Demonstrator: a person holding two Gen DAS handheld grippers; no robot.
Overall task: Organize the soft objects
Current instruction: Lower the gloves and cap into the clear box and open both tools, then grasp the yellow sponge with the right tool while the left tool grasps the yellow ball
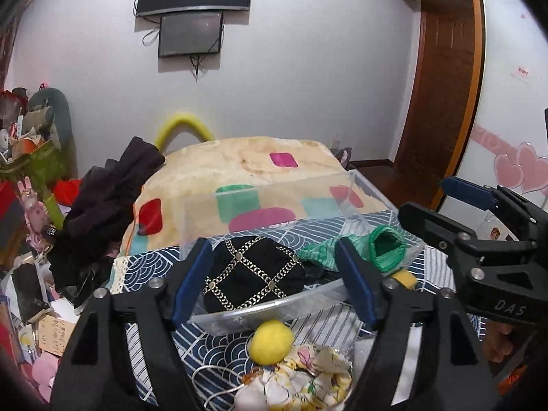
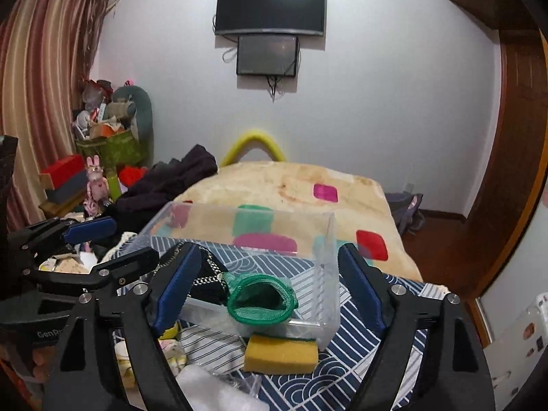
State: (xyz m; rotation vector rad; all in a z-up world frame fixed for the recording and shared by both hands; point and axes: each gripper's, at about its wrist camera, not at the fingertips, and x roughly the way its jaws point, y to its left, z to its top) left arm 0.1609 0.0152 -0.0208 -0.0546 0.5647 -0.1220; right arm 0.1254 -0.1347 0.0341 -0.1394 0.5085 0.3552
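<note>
inside clear bin (image 1: 260,311): black pouch (image 1: 251,274), green sock (image 2: 262,299)

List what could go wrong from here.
1. The green mesh pouch droops over the clear bin's front rim and may slip out.
2. The yellow ball lies loose before the bin and could roll if the left tongs nudge it.
3. The right tongs, open, might push the light bin.
</note>
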